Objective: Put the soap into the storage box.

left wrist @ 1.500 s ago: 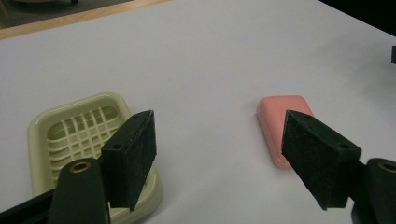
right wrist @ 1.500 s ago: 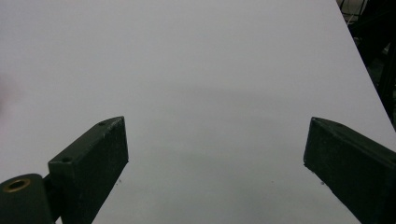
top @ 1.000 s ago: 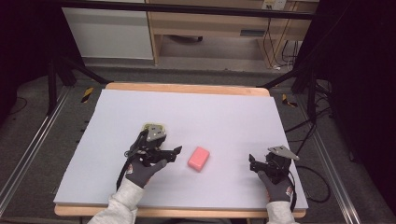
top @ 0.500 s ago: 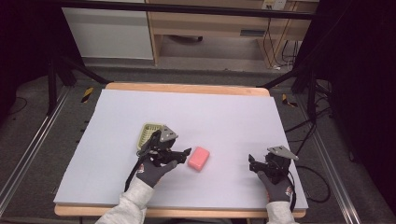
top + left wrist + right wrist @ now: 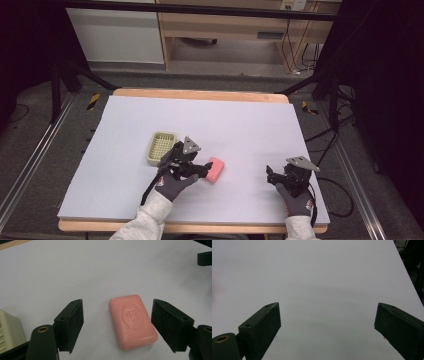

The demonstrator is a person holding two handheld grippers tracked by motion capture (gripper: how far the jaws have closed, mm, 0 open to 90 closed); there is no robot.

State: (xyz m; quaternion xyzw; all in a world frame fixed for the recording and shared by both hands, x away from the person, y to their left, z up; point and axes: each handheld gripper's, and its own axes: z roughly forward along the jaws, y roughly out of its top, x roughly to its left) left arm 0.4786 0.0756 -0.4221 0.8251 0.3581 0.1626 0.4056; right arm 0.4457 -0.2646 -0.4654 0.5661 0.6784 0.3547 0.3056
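Your left gripper (image 5: pixel 117 322) has its jaws spread wide to either side of the pink soap bar (image 5: pixel 132 321), touching neither side of it, while your right gripper (image 5: pixel 327 322) is spread just as wide over bare white table (image 5: pixel 324 277). The soap lies flat near the table's middle, rounded at the corners with an oval stamp pressed into its top. A pale green soap dish (image 5: pixel 160 147) sits just behind your left hand (image 5: pixel 175 182), and the mat is open toward the far edge.

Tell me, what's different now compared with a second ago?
The left gripper moved right, up to the soap; its open jaws now sit on either side of it, not gripping. That uncovered the soap dish behind it. Soap and right gripper stayed put.
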